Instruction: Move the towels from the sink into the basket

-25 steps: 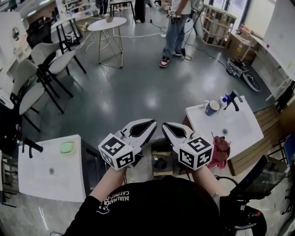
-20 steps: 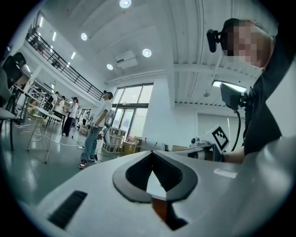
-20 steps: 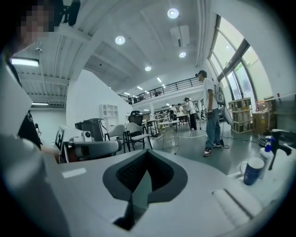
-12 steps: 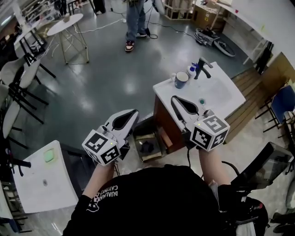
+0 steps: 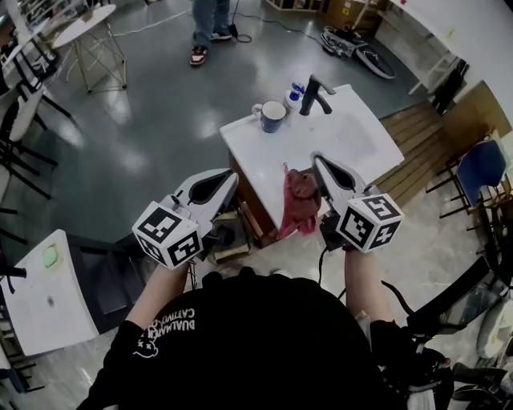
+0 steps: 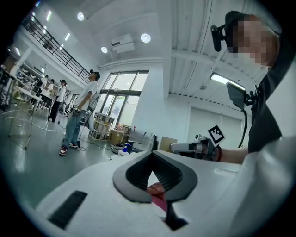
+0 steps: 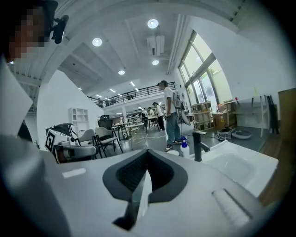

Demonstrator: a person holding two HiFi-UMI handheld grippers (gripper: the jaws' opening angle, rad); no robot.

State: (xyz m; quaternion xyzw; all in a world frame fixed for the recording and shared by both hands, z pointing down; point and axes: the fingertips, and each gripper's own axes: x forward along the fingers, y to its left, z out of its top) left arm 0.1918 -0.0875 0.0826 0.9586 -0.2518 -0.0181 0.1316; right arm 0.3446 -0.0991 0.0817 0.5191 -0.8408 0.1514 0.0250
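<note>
A red towel (image 5: 298, 200) hangs crumpled over the front edge of the white sink unit (image 5: 248, 140). It also shows as a pink patch (image 6: 155, 189) through the gap behind the left jaws. My right gripper (image 5: 316, 158) is shut and empty, just right of the towel over the counter's front edge, pointing at the basin (image 7: 231, 166). My left gripper (image 5: 232, 174) is shut and empty, apart from the towel to its left, off the counter. A low open box (image 5: 230, 238) with something dark inside sits on the floor by the unit, partly hidden by the left gripper.
On the counter stand a black faucet (image 5: 314, 92), a mug (image 5: 271, 114) and a blue bottle (image 5: 295, 94). A second white sink unit (image 5: 40, 296) is at lower left. A person (image 5: 210, 24) stands farther off. A blue chair (image 5: 481, 168) is at right.
Both grippers have swung toward the sink unit, which now lies right ahead. The red towel, to the right of the right gripper a second ago, now hangs between the two grippers.
</note>
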